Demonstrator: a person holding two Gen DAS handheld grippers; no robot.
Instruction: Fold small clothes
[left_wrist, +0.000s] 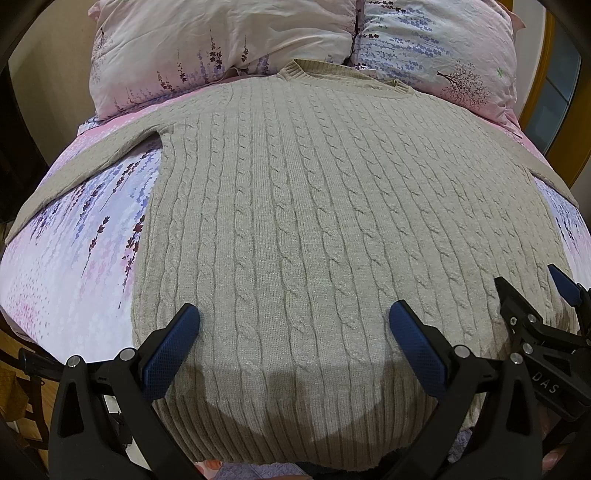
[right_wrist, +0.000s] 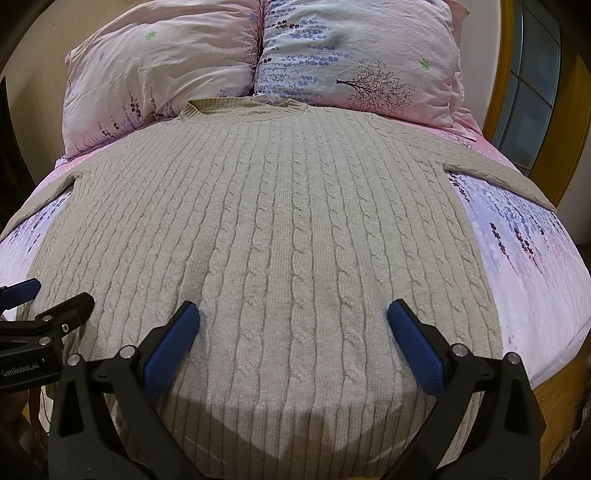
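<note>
While sweater (left_wrist: 295, 206) lies flat on bed (left_wrist: 74, 258), both hand-held grippers gape.

The bed (left_wrist: 92, 258) is covered by a pink and lilac sheet printed with lavender sprigs. A beige cable-knit sweater (left_wrist: 295, 221) is spread flat on it, both sleeves stretched outward (the ribbed hem hangs over the near edge). Beyond the sweater's collar, two pillows (left_wrist: 221, 48) in matching print are set side by side, touching each other.
</note>
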